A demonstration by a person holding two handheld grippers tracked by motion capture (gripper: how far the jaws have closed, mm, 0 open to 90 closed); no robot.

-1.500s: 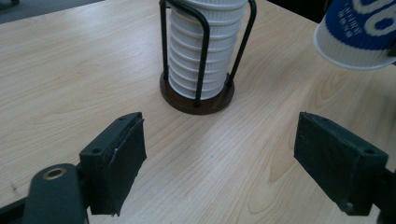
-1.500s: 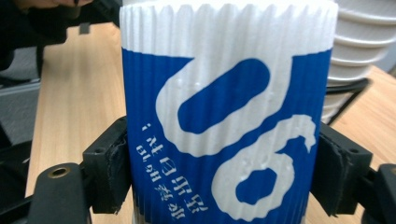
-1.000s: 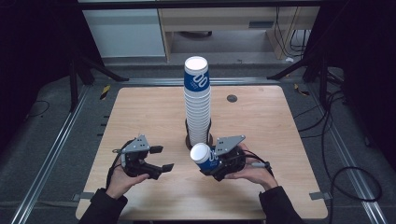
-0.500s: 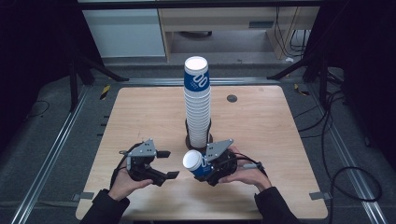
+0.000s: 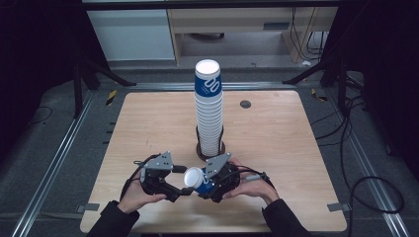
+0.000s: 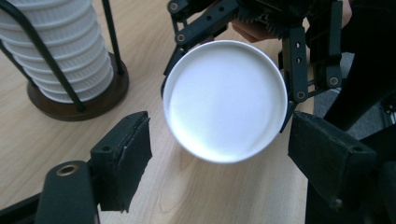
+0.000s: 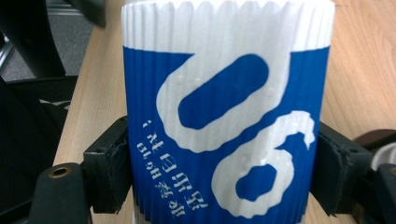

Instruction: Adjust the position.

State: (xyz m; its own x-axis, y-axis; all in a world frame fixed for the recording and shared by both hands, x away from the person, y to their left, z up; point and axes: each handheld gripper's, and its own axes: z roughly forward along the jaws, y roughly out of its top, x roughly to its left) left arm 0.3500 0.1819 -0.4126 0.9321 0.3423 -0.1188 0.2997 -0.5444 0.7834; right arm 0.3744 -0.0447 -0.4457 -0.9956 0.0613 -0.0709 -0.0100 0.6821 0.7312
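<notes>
Pale wooden worktop (image 5: 276, 148) below, our right fingers (image 5: 198, 183) clench the blue cup (image 5: 195, 178), lying level, base toward the left fingers (image 5: 184, 190), which have been closing, not yet touching.

A blue cup (image 7: 229, 130) with white looping marks, white lettering and a white ribbed band is gripped between the black pads of the right gripper (image 5: 210, 180). Its white bottom (image 6: 225, 100) is faced by the black left gripper (image 5: 165, 180). Beyond, white-ribbed stacked cups (image 5: 208, 113) are seen on a dark brown base (image 6: 79, 100), over a pale wood table (image 5: 276, 133).
</notes>
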